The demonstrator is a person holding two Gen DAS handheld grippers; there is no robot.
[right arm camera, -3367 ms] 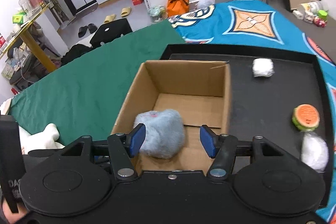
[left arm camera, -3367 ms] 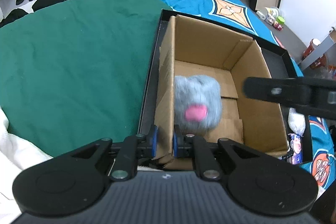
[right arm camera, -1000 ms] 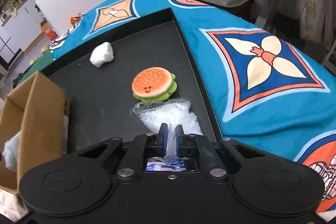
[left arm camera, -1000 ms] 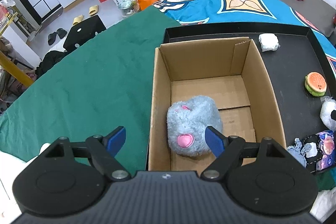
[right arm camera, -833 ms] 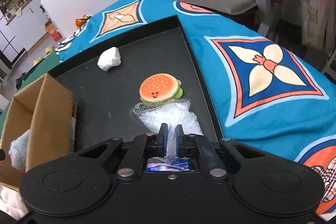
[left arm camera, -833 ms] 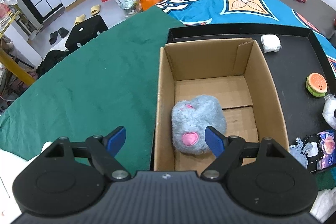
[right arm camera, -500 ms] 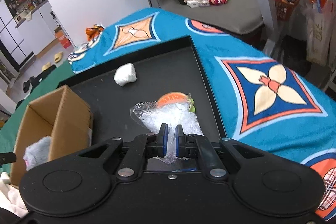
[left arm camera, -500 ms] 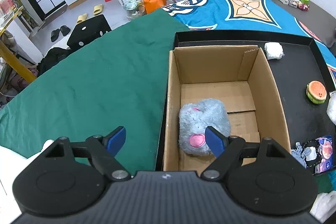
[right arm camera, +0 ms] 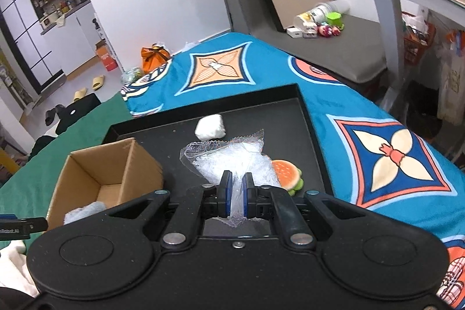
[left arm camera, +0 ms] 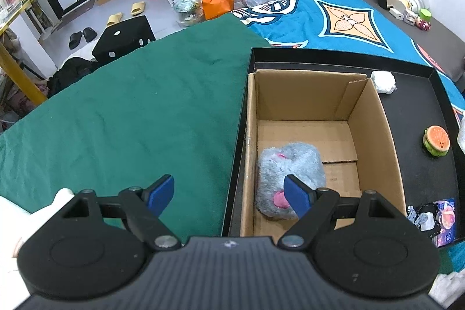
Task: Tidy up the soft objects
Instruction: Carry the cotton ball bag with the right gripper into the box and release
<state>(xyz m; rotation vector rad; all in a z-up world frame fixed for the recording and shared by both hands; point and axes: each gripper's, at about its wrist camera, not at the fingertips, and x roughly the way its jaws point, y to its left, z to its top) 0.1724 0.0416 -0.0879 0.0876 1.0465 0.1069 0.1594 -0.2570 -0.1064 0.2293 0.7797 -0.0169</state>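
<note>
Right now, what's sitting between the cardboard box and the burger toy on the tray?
Nothing: in the left wrist view only bare black tray separates the cardboard box from the burger toy. The white bundle lies farther back.

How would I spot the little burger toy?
Find the black tray on the blue patterned blanket. Right of the cardboard box sits the burger toy, the only orange-and-green thing there, with a smiling face.

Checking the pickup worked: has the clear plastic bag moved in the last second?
Yes. The right gripper has lifted the plastic bag up off the black tray; it now hangs partly covering the burger toy.
</note>
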